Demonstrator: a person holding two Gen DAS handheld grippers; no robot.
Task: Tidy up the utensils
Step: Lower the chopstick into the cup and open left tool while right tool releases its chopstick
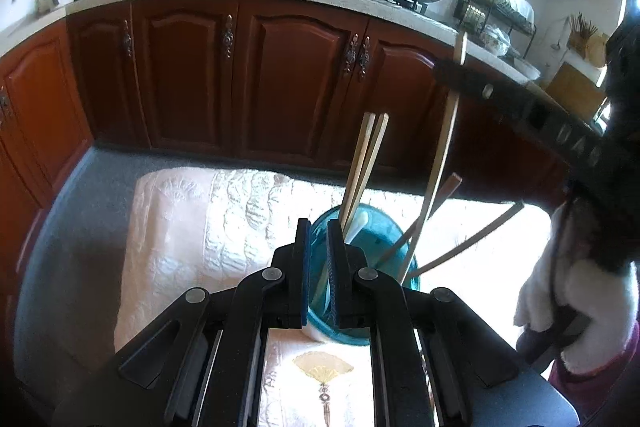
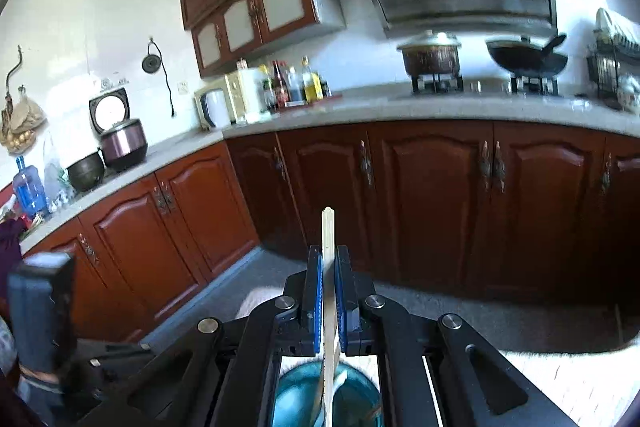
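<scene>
Now the chopstick (image 2: 329, 267) is standing upright between the right gripper's (image 2: 329, 303) blue pads, its lower end reaching down over the teal cup (image 2: 360, 403), which is sitting on a white quilted cloth (image 1: 192, 219) on the tabletop. Judging by this, the step in hand is lowering the stick into the cup. Doing it well is going to mean keeping the stick near vertical, steering its tip into the free space of the mouth, clear of the other chopsticks (image 1: 366, 163) and the white spoon (image 1: 356, 227) already leaning inside, and letting go only once the tip is well below the rim, so it is not tipping out or knocking the cup over.

The right jaws are pressing closed on the stick, with its top poking out above them. The left gripper (image 1: 319, 267) is hovering just before the cup's near rim; its jaws are standing almost shut, gripping nothing that I can see.
</scene>
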